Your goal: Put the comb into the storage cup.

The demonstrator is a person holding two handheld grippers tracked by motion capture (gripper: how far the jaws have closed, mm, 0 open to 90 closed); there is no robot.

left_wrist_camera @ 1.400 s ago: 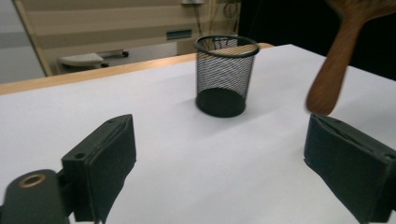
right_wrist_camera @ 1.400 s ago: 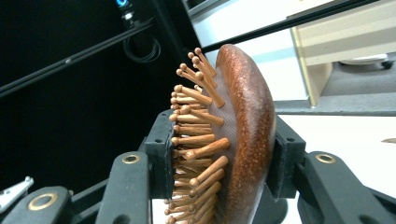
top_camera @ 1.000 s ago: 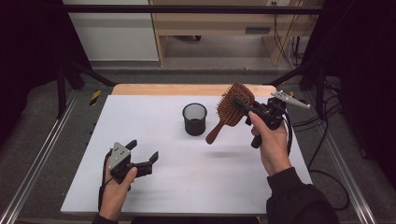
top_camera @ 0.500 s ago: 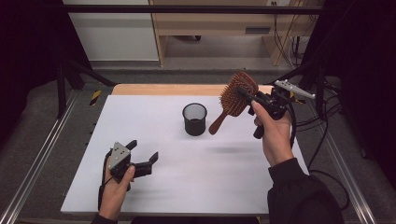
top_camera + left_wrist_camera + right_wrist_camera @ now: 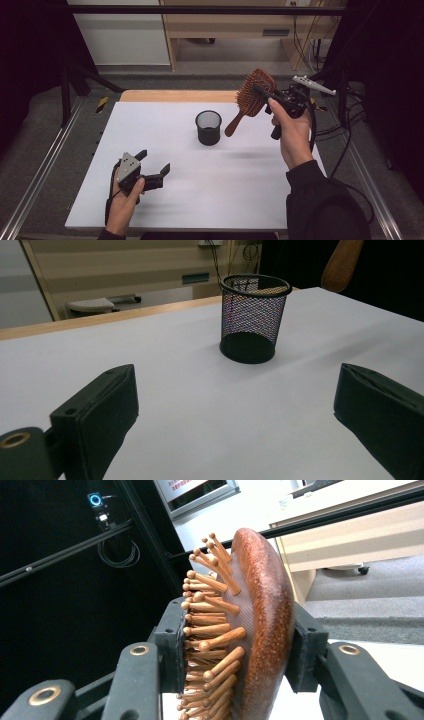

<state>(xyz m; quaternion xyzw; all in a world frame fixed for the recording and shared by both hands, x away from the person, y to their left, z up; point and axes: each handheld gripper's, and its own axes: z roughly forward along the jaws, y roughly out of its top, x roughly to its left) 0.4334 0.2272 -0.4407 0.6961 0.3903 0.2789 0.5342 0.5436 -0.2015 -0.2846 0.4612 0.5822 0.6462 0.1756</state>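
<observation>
The right claw [image 5: 261, 93] is clamping the head of a wooden hairbrush [image 5: 250, 97] — one jaw on the bristles, the other on the rounded back — and holding it in the air above the far right of the white desk [image 5: 165, 130], handle hanging down-left toward the black mesh cup [image 5: 208, 128]. That slant is probably lining the handle up to drop into the cup (which is standing upright near the desk's middle). The left claw [image 5: 154, 167] is resting low at the near left, jaws apart and empty, likely just keeping clear. In the right claw's view [image 5: 232, 650], the handle is being cut off below.
</observation>
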